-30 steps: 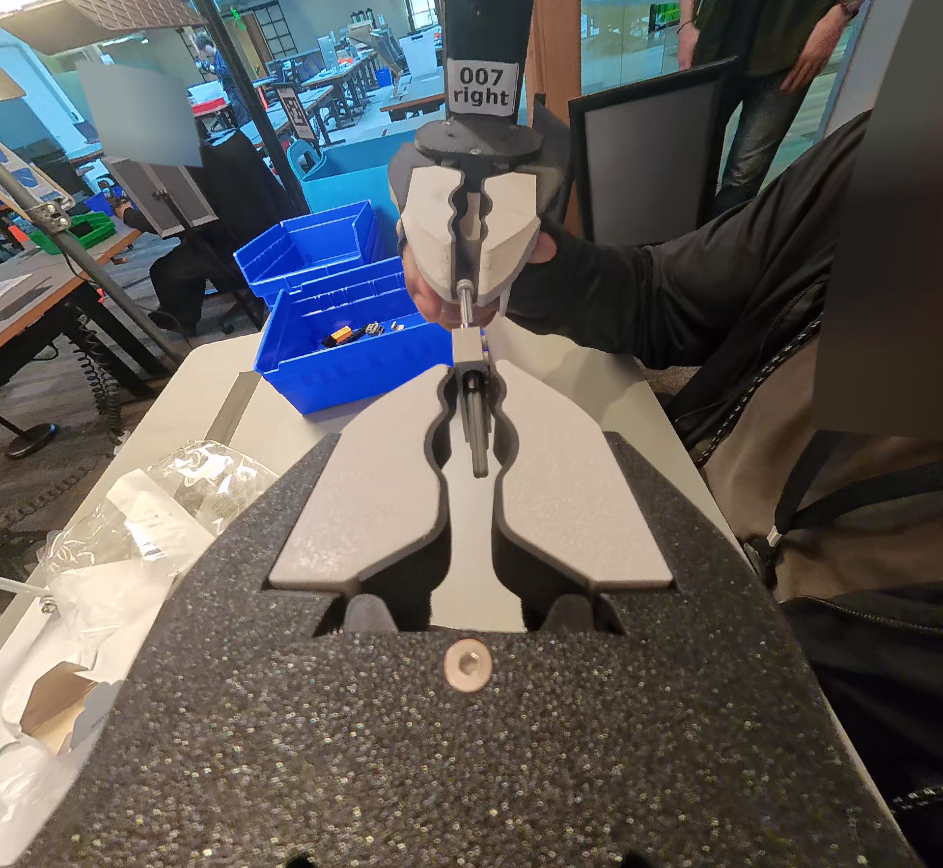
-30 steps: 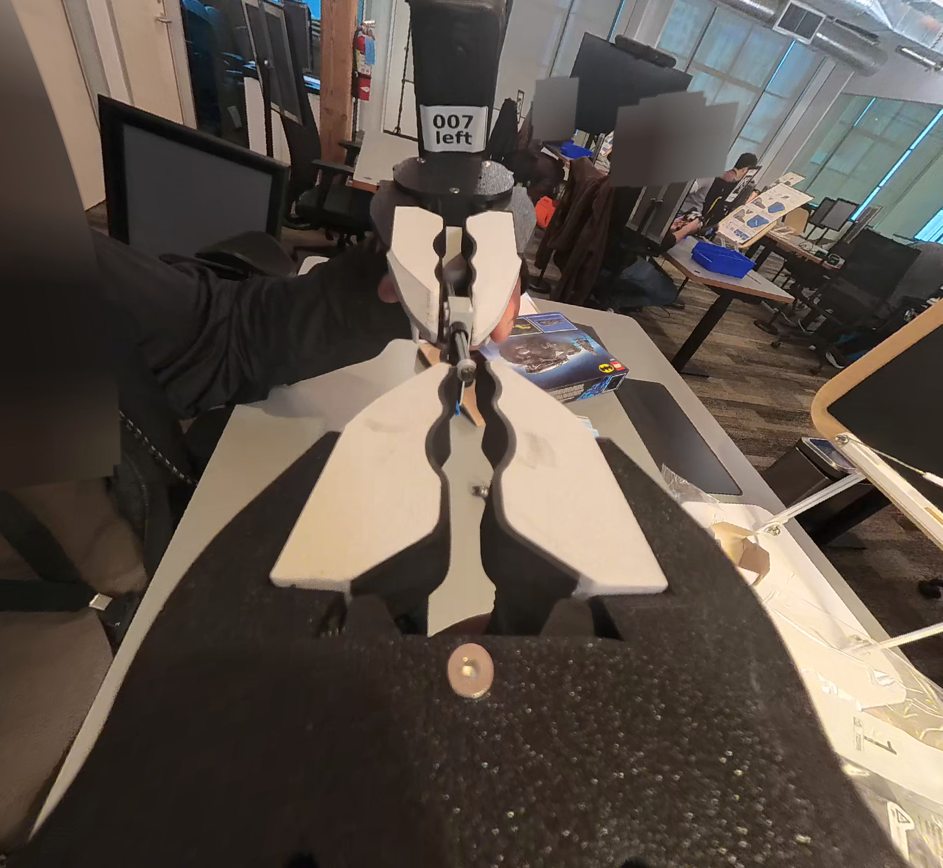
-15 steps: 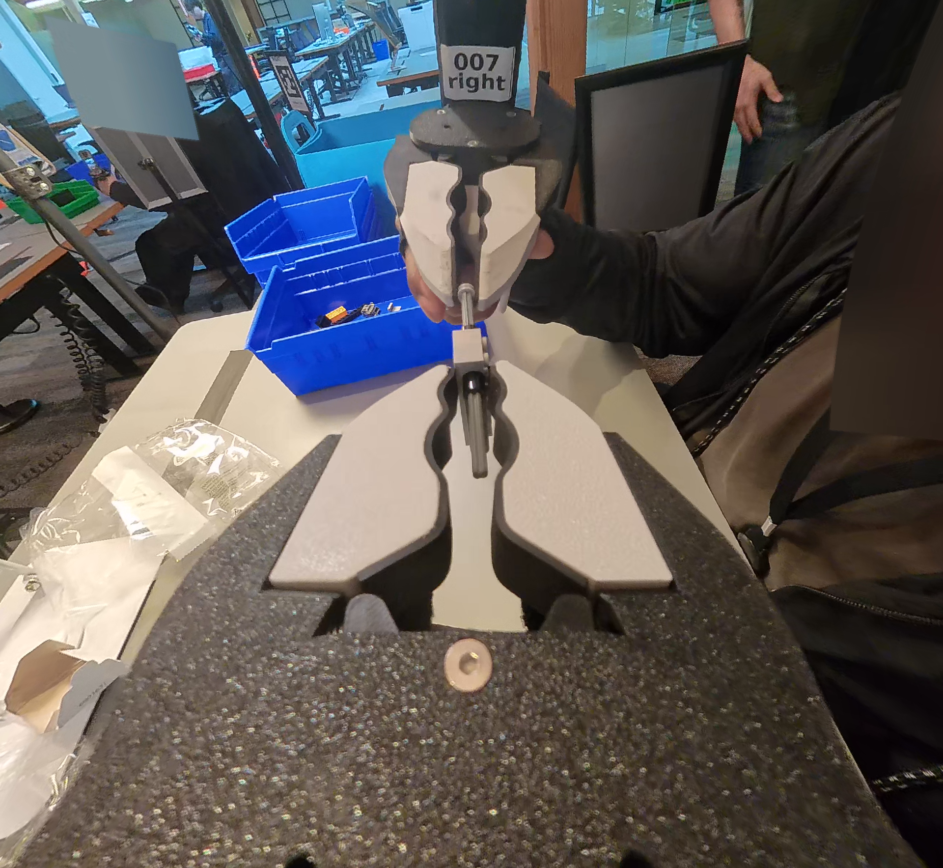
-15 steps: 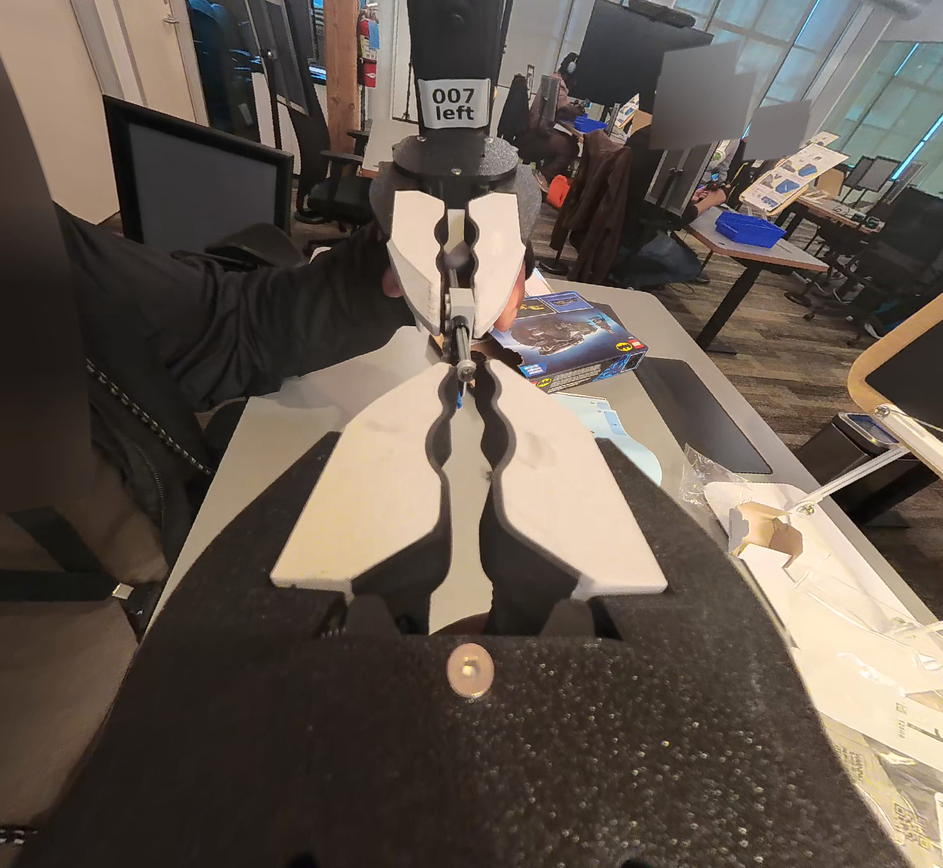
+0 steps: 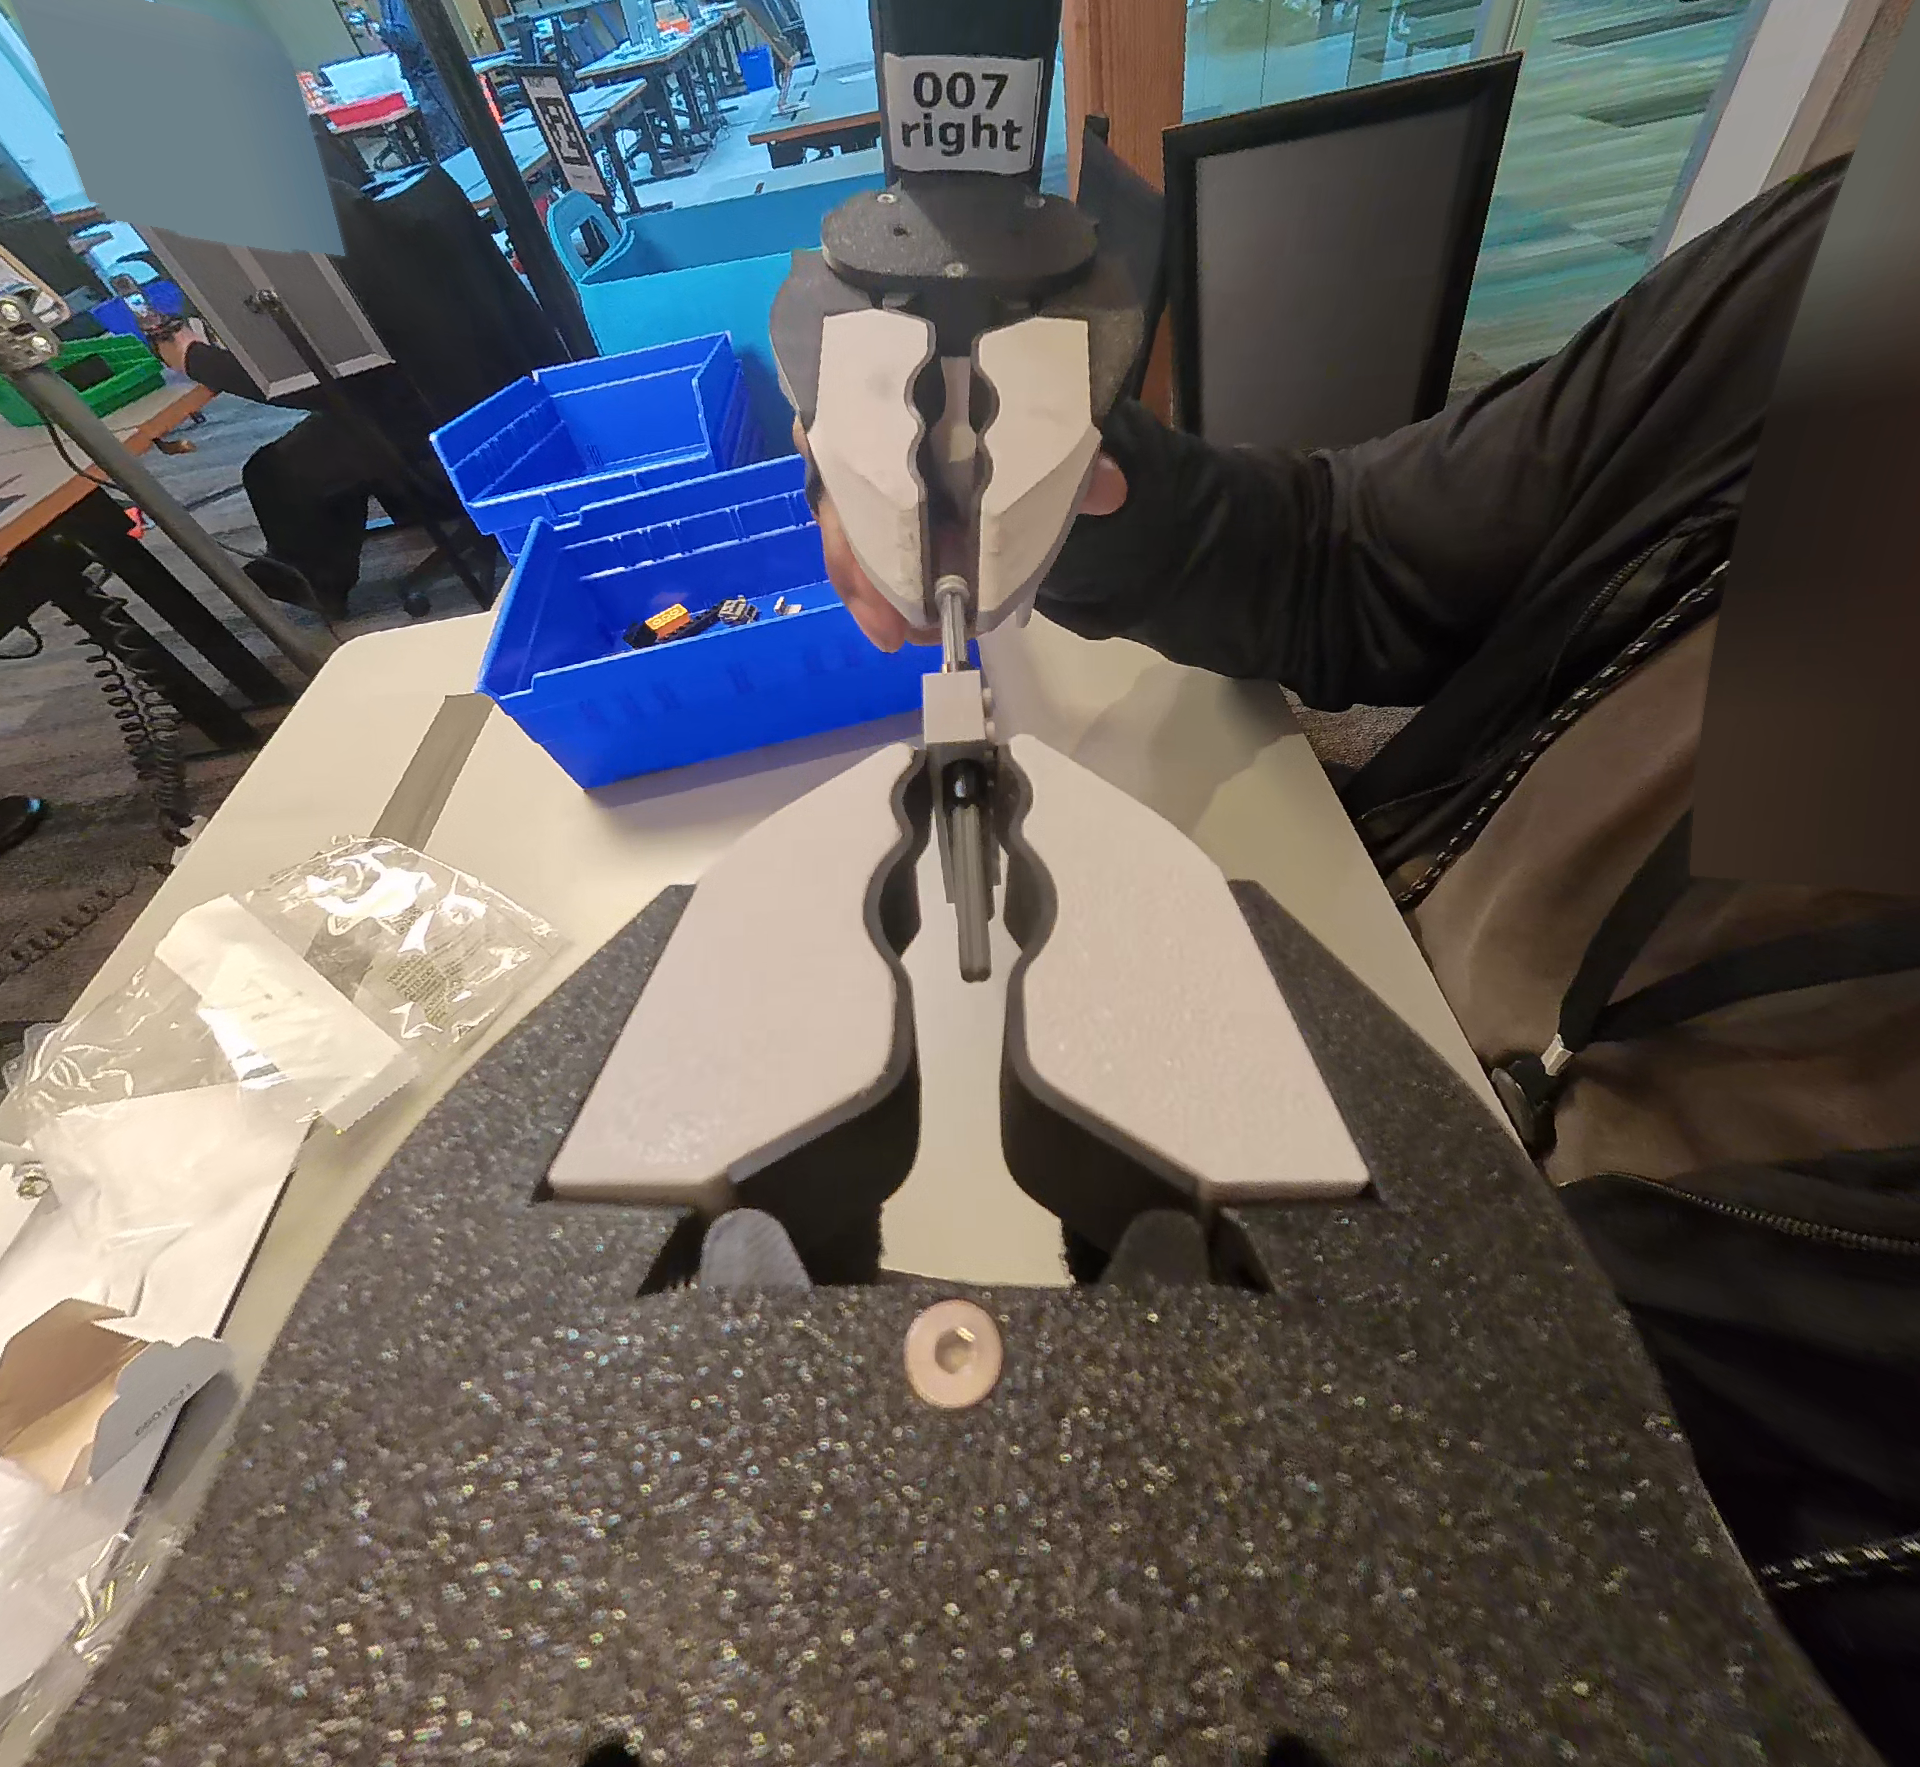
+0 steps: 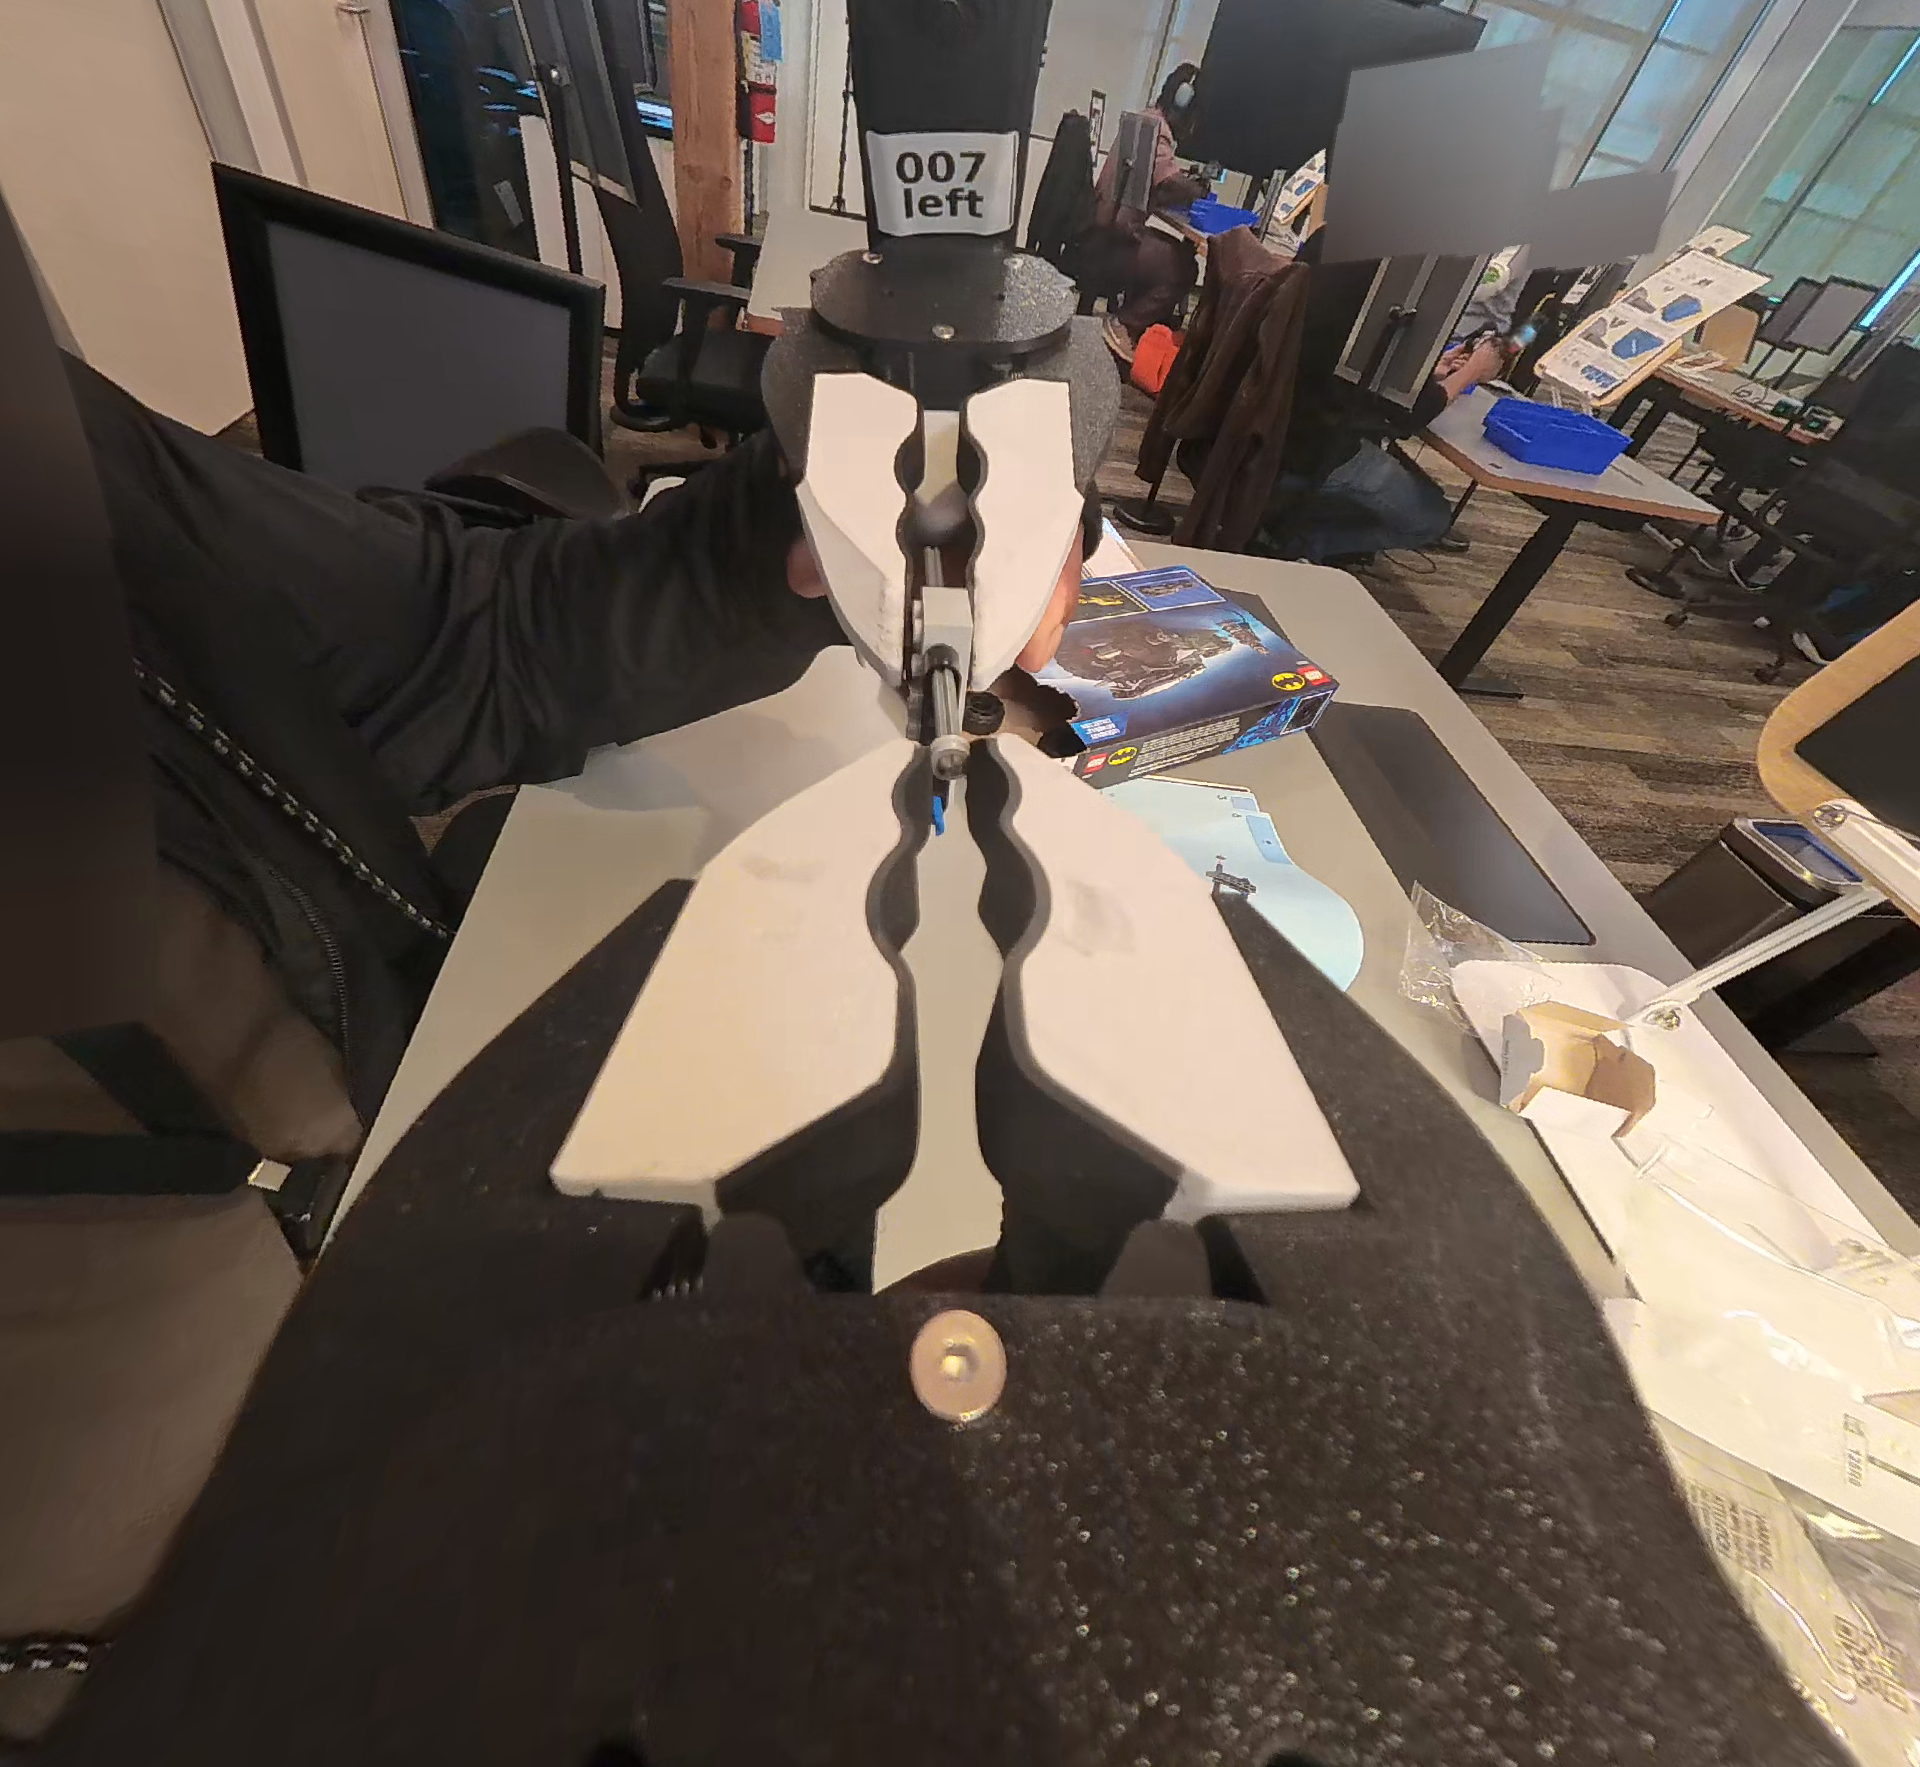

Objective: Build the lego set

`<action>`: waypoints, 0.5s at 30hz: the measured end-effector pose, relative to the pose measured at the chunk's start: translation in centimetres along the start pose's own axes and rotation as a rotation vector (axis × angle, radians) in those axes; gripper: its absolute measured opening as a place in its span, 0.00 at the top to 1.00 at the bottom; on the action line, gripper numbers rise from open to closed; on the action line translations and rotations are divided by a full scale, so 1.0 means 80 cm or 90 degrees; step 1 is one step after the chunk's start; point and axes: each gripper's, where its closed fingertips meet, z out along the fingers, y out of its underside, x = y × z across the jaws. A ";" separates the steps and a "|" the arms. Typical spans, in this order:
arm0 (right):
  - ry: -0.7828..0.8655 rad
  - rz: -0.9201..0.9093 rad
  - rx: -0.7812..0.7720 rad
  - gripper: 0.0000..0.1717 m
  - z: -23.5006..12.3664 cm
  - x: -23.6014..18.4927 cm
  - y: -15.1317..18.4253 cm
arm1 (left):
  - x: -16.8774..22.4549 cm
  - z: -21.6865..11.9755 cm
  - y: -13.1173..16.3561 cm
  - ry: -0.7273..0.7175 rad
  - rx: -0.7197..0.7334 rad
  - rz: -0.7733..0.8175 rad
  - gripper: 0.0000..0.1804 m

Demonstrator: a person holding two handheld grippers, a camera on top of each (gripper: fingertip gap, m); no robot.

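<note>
A blue plastic bin stood ahead-left of the left gripper; bare grey tabletop ahead-right seemed passable.

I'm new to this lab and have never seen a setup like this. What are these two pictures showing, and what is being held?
There is no robot arm here: a person holds a two-fingered hand tool in each hand, each with a camera looking along its fingers. One picture looks out from the left gripper, the other from the right gripper; the two face each other. The left one is shut on a small grey brick assembly. The right one pinches the end of a thin grey axle running into it. On the table lie a blue bin, clear plastic bags and a toy box.
</note>
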 end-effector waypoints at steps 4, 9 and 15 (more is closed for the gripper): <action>-0.005 0.000 -0.001 0.96 0.002 -0.002 0.001 | 0.001 0.001 0.001 0.004 -0.004 -0.002 0.94; -0.009 0.002 0.004 0.96 0.004 -0.003 0.000 | 0.002 0.004 0.002 0.005 -0.006 0.000 0.94; -0.019 0.002 0.012 0.96 0.007 -0.008 -0.003 | 0.007 0.010 0.004 0.009 -0.019 0.011 0.94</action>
